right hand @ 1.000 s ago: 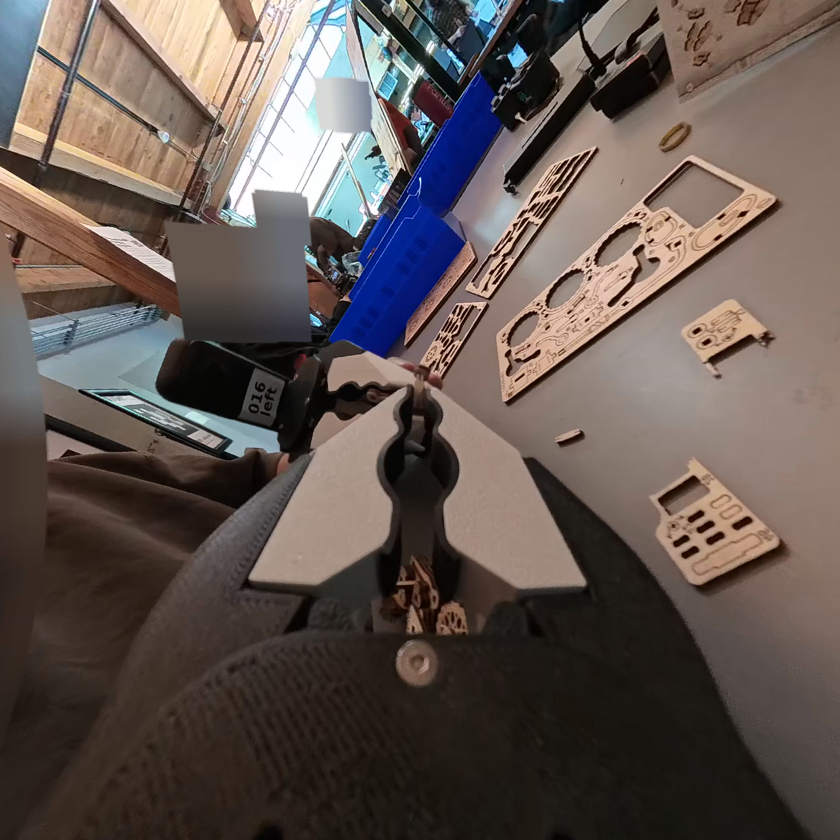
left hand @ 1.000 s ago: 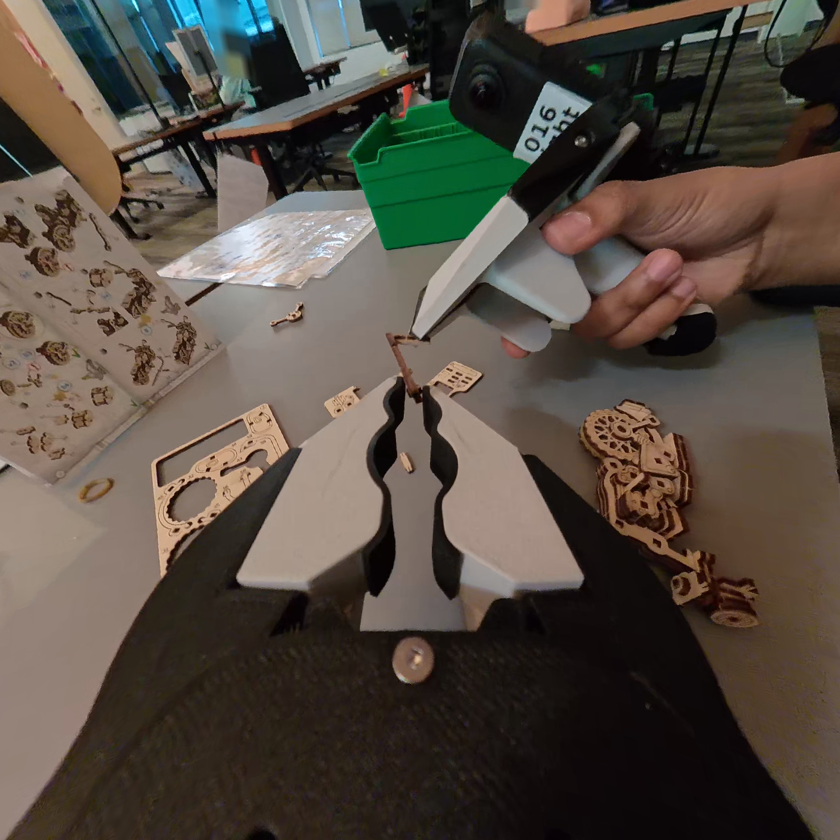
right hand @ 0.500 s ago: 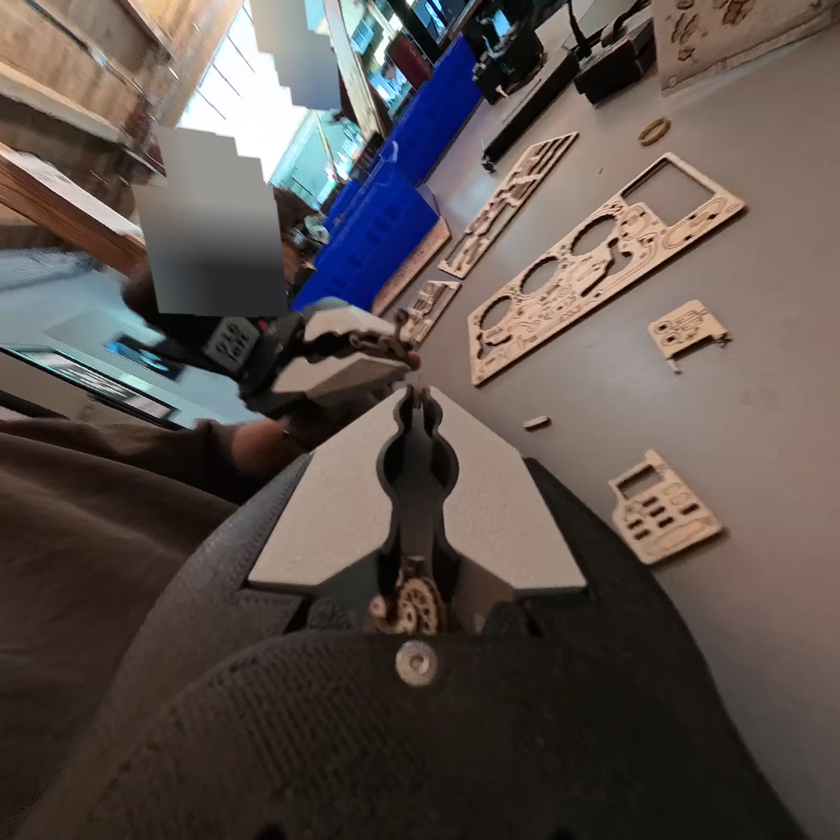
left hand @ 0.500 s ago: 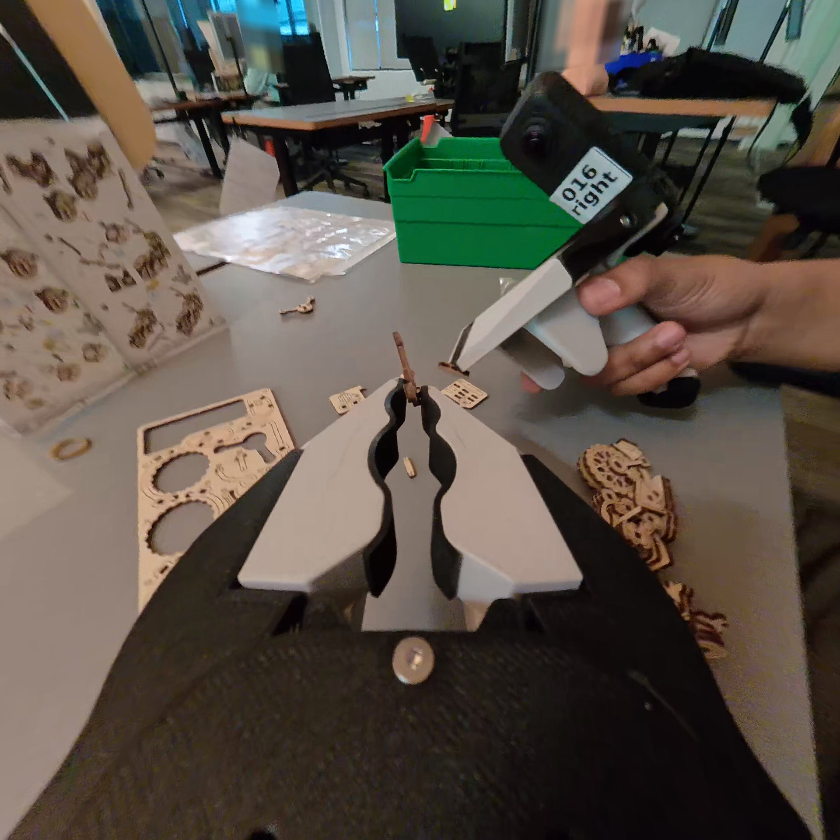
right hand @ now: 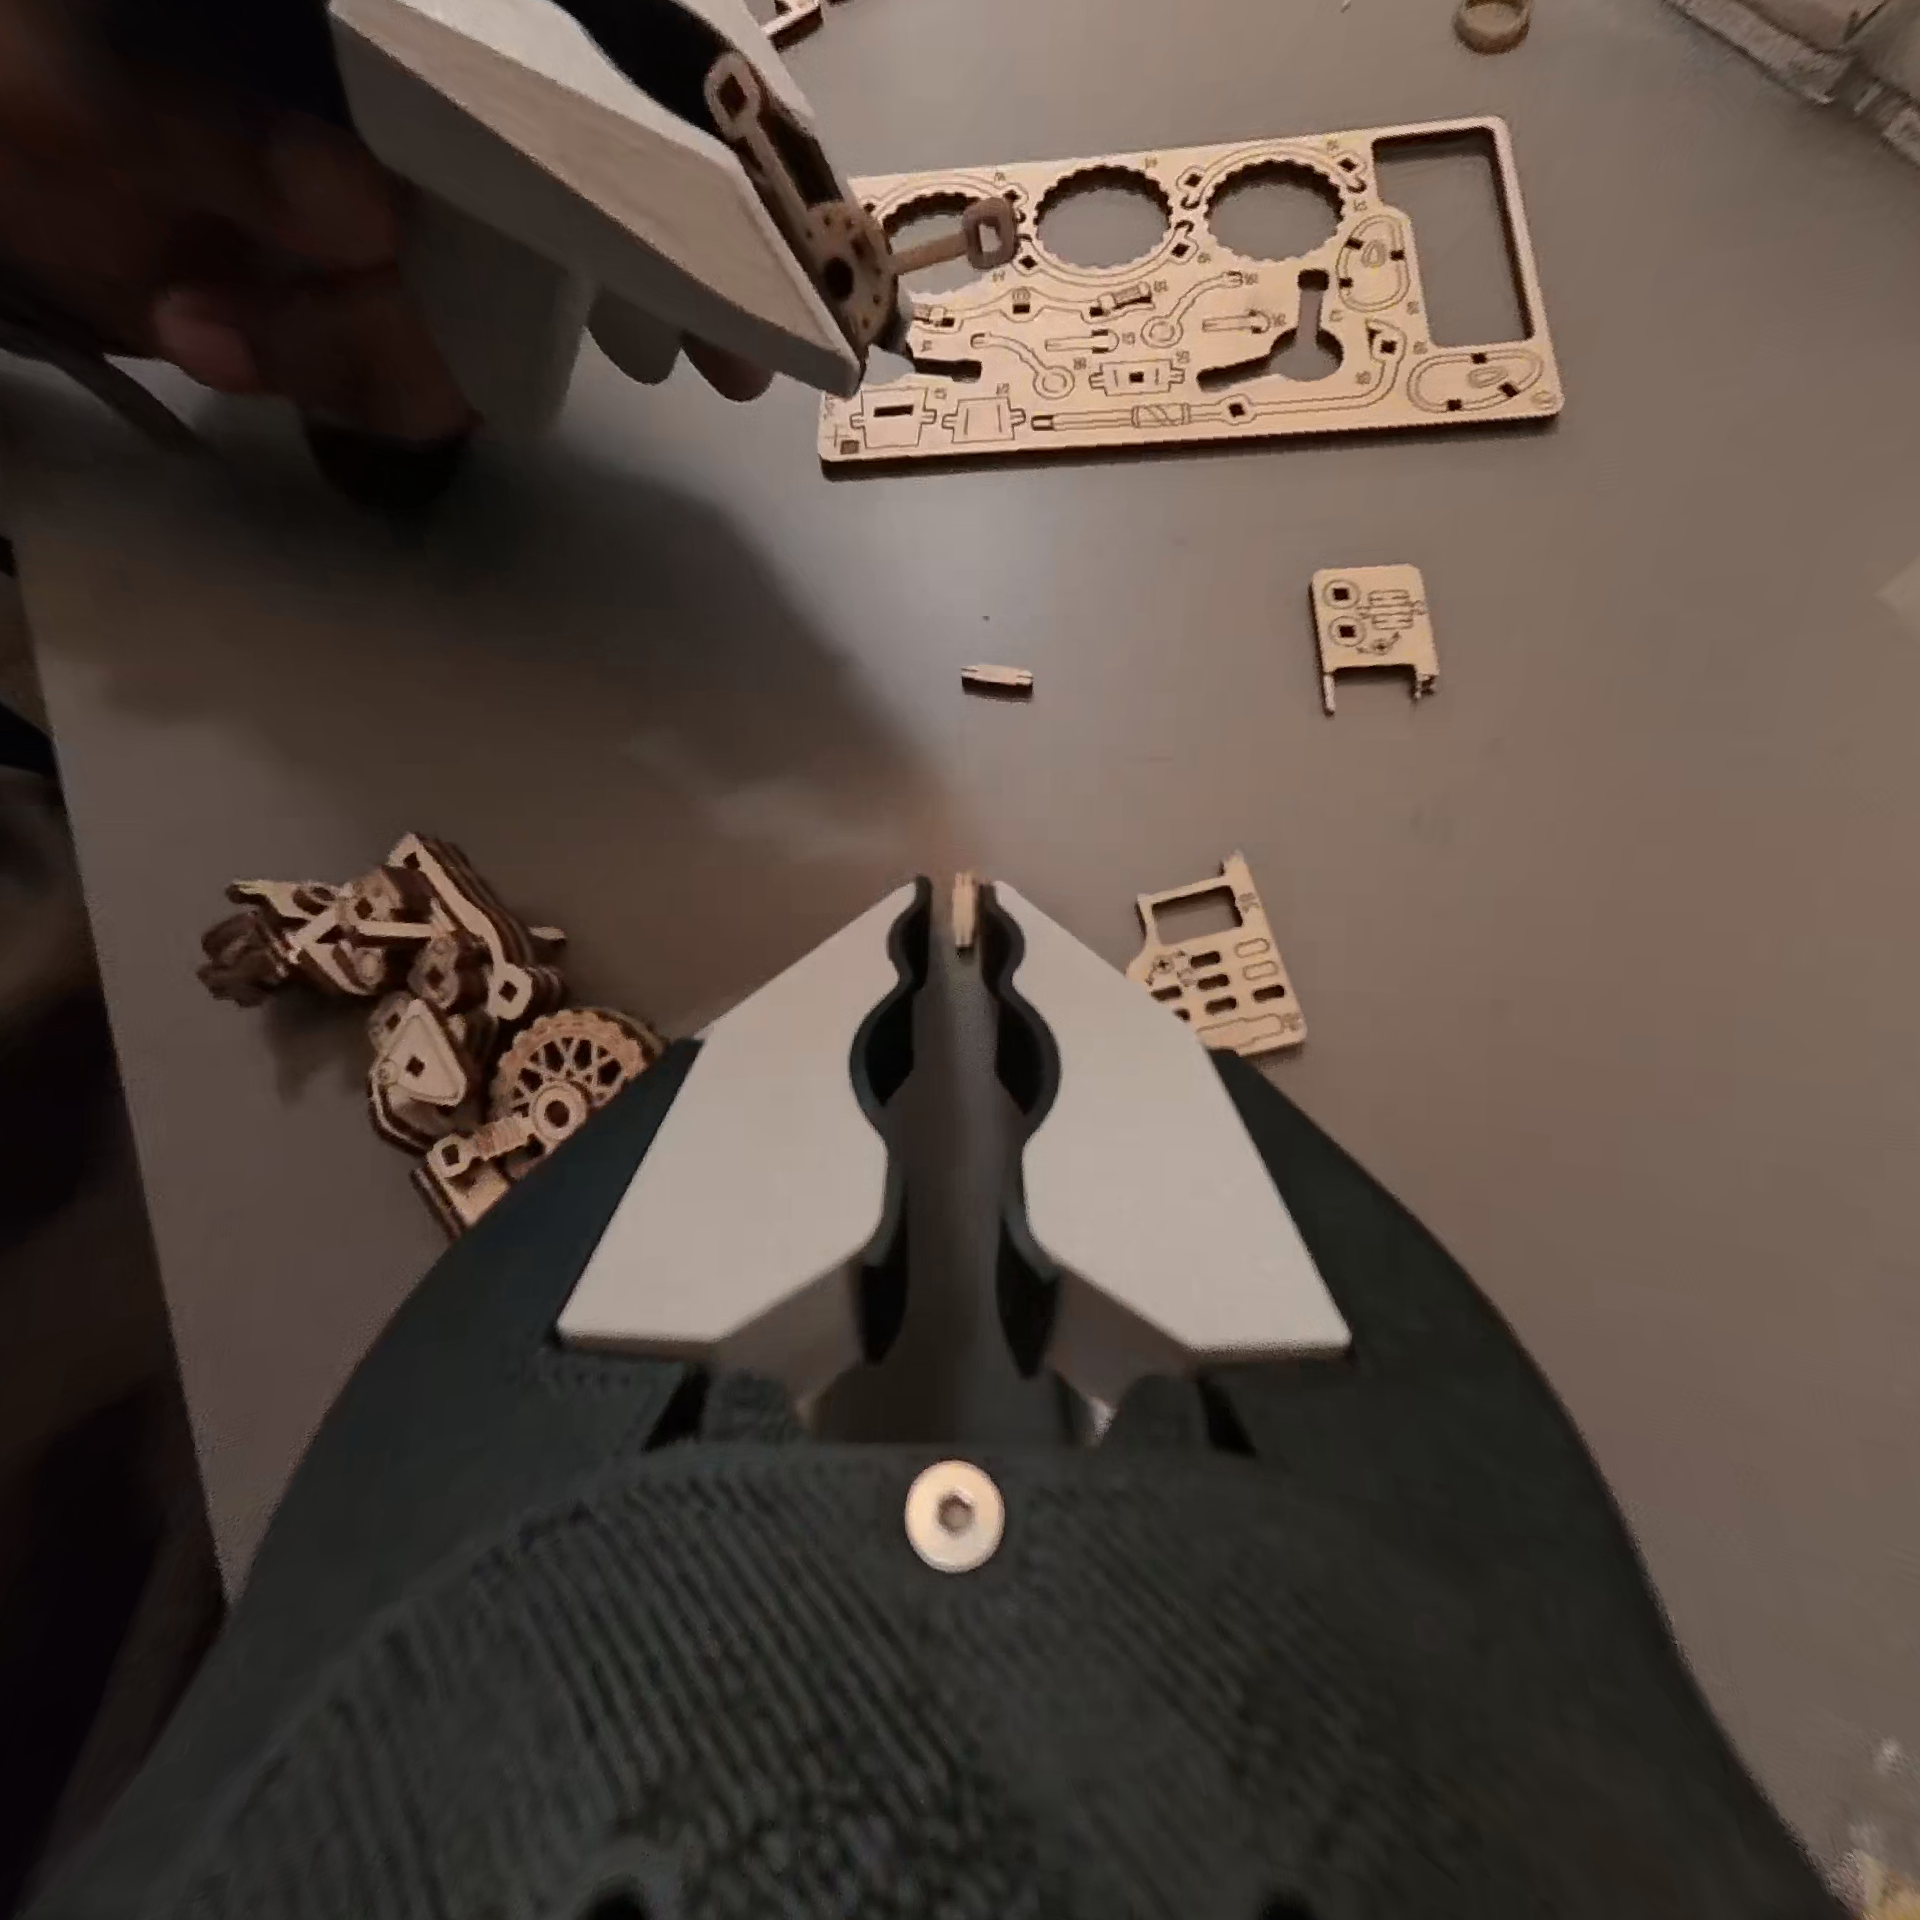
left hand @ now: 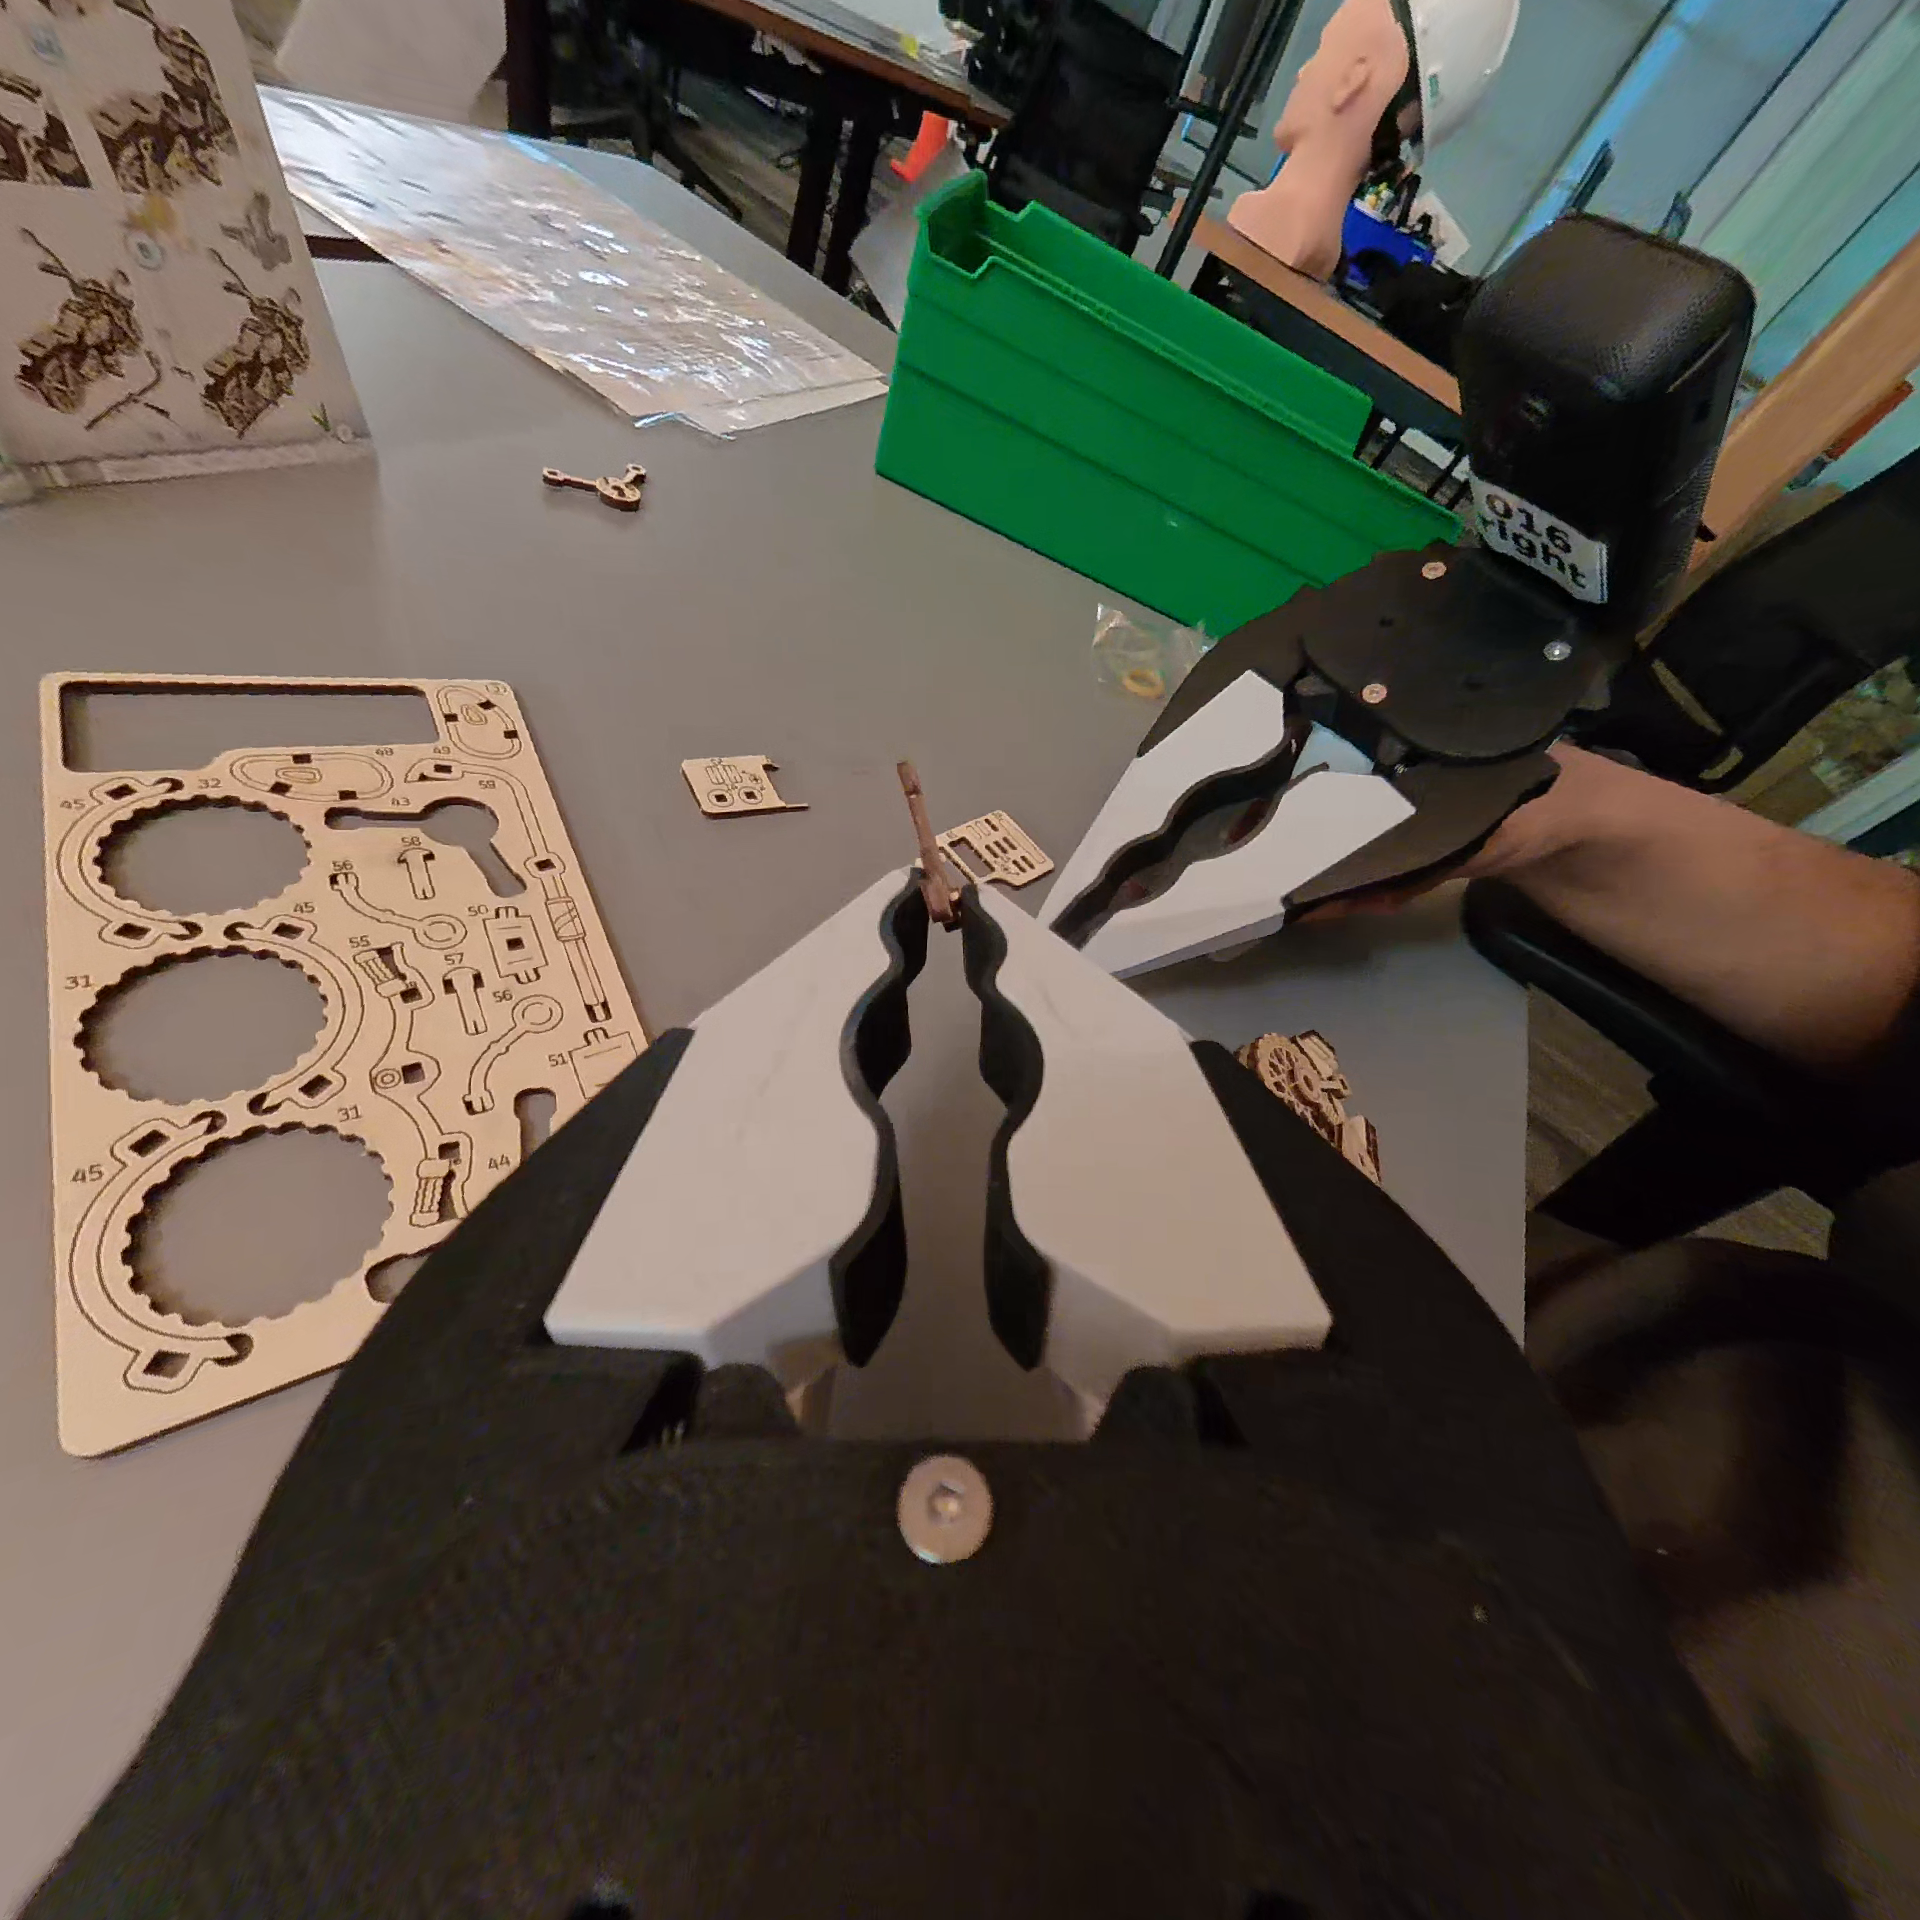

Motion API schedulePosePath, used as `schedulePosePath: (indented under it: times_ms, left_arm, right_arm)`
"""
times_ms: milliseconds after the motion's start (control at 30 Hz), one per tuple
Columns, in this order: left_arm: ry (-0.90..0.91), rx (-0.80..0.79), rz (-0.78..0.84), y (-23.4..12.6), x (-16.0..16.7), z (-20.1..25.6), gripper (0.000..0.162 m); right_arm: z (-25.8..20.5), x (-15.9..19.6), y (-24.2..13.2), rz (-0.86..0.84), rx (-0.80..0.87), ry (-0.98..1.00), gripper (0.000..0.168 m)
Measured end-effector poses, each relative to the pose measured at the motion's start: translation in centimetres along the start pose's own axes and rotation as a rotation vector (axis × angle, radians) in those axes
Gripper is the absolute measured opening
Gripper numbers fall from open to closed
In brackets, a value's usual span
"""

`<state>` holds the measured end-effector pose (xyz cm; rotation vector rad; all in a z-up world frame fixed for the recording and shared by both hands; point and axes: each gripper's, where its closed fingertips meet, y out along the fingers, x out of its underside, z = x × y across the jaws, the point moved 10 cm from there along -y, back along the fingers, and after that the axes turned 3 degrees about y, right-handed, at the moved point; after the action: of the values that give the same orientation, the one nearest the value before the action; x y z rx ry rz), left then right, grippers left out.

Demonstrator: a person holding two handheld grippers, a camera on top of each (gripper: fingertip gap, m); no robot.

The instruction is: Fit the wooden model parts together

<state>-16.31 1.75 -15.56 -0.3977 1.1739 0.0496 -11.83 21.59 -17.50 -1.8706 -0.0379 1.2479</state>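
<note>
Left wrist view, from left to right. A punched wooden sheet (left hand: 301,1029) is lying flat on the grey table (left hand: 727,623) at left centre. At centre, the left gripper (left hand: 940,904) is pinching a slim wooden linkage piece (left hand: 928,847) at its very tips, jaws nearly closed; the piece's long axis is standing almost upright, its free end pointing up and away from the camera. A green bin (left hand: 1091,416) is sitting at upper right; its contents cannot be seen. At right, the right gripper (left hand: 1070,920) is angling down toward the table.

Right wrist view. The assembled wooden model (right hand: 416,1039) is lying at left centre, beside the right gripper's tips. The jaws are standing slightly apart around a small pale peg (right hand: 963,909) lying along the fingers; whether they are clamping it cannot be told.
</note>
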Motion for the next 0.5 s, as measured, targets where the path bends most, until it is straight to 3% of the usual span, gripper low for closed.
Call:
schedulePosePath:
  times_ms: [33, 500]
  left_arm:
    - [-0.004, 0.003, 0.001, 0.0, 0.0, 0.0, 0.003]
    - [-0.057, 0.04, -0.008, 0.1, 0.1, -0.5, 0.003]
  right_arm:
    - [-0.1, 0.0, -0.2, 0.007, -0.004, 0.008, 0.01]
    - [-0.6, 0.9, -0.2, 0.021, 0.065, 0.053, 0.01]
